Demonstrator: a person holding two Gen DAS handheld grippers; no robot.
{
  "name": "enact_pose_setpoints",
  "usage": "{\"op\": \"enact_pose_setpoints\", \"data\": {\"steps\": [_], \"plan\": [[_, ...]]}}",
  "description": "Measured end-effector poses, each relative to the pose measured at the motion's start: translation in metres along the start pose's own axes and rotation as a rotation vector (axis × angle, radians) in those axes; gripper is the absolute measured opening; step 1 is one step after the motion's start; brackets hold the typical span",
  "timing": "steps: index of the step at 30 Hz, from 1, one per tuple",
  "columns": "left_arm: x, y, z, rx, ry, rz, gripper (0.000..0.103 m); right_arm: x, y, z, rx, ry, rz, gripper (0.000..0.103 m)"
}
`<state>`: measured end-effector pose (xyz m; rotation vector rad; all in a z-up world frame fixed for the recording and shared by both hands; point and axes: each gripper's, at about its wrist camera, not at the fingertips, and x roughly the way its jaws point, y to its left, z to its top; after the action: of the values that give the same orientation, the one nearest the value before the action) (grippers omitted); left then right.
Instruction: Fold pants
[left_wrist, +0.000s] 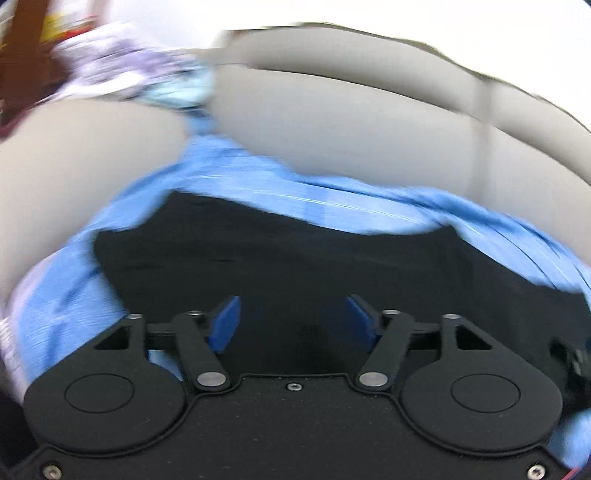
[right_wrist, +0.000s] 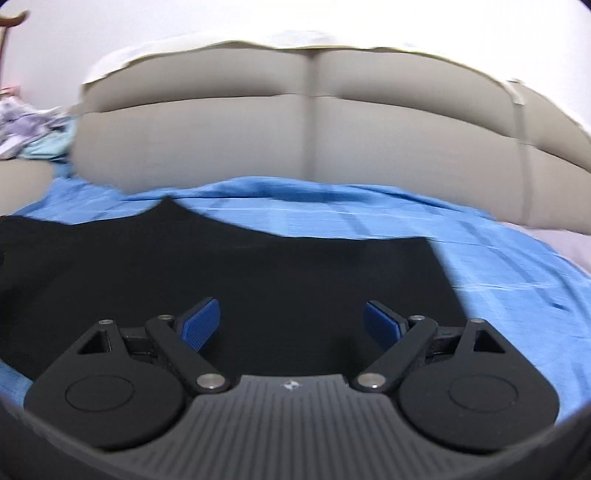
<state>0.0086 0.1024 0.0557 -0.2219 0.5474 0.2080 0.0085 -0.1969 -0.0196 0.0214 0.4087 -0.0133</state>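
Pants (right_wrist: 229, 280) lie dark and partly folded on the blue sheet (right_wrist: 480, 258), I judge, while my left gripper (left_wrist: 293, 321) and right gripper (right_wrist: 291, 325) gape empty, further folds remaining.

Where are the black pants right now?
In both wrist views the black pants lie flat on the blue sheet, just ahead of the open fingers, with the beige cushions behind.

Both wrist views low over pants (left_wrist: 280, 266) (shared).
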Motion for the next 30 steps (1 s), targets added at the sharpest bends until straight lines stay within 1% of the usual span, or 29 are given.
{"op": "enact_pose_setpoints", "data": {"steps": [2, 4, 7, 9, 13, 14, 16, 17, 18, 21, 23, 24, 25, 26, 27, 28, 29, 30], "plan": [[0.004, 0.029, 0.005, -0.1, 0.004, 0.073, 0.067, 0.008, 0.021, 0.002, -0.019, -0.003, 0.05, 0.093], [0.006, 0.053, 0.007, -0.186, 0.001, 0.112, 0.07, 0.017, 0.041, 0.006, -0.045, -0.018, 0.09, 0.093], [0.012, 0.082, 0.006, -0.283, 0.0, 0.122, 0.072, 0.026, 0.064, 0.011, -0.089, -0.041, 0.115, 0.093], [0.02, 0.096, 0.005, -0.325, 0.013, 0.116, 0.072, 0.036, 0.077, 0.011, -0.134, -0.03, 0.112, 0.093], [0.041, 0.108, 0.004, -0.381, 0.04, 0.109, 0.072, 0.047, 0.095, -0.001, -0.198, 0.02, 0.115, 0.093], [0.046, 0.11, 0.003, -0.391, 0.045, 0.104, 0.071, 0.046, 0.097, -0.004, -0.203, 0.021, 0.118, 0.093], [0.05, 0.111, 0.003, -0.378, 0.012, 0.099, 0.071, 0.043, 0.096, -0.008, -0.187, 0.013, 0.118, 0.093], [0.054, 0.111, 0.005, -0.369, 0.012, 0.089, 0.07, 0.043, 0.096, -0.009, -0.178, 0.015, 0.12, 0.094], [0.058, 0.112, 0.006, -0.369, 0.005, 0.084, 0.066, 0.043, 0.094, -0.009, -0.166, 0.021, 0.122, 0.095], [0.066, 0.115, 0.01, -0.394, -0.011, 0.065, 0.065, 0.047, 0.093, -0.008, -0.149, 0.033, 0.131, 0.097], [0.07, 0.119, 0.01, -0.431, -0.025, 0.046, 0.067, 0.048, 0.092, -0.008, -0.155, 0.04, 0.141, 0.098], [0.073, 0.119, 0.011, -0.439, -0.033, 0.04, 0.072, 0.049, 0.09, -0.008, -0.152, 0.044, 0.146, 0.099], [0.074, 0.116, 0.011, -0.433, -0.036, 0.045, 0.074, 0.05, 0.089, -0.007, -0.148, 0.047, 0.152, 0.099], [0.075, 0.108, 0.013, -0.401, -0.033, 0.073, 0.074, 0.05, 0.088, -0.008, -0.145, 0.048, 0.157, 0.1], [0.076, 0.098, 0.015, -0.352, -0.026, 0.113, 0.069, 0.051, 0.088, -0.008, -0.145, 0.048, 0.159, 0.1], [0.075, 0.088, 0.016, -0.31, -0.033, 0.15, 0.05, 0.052, 0.089, -0.008, -0.144, 0.047, 0.158, 0.1], [0.071, 0.076, 0.013, -0.255, -0.072, 0.197, 0.039, 0.052, 0.089, -0.008, -0.144, 0.046, 0.156, 0.1], [0.066, 0.066, 0.011, -0.195, -0.113, 0.229, 0.024, 0.052, 0.09, -0.008, -0.146, 0.046, 0.155, 0.1]]}}
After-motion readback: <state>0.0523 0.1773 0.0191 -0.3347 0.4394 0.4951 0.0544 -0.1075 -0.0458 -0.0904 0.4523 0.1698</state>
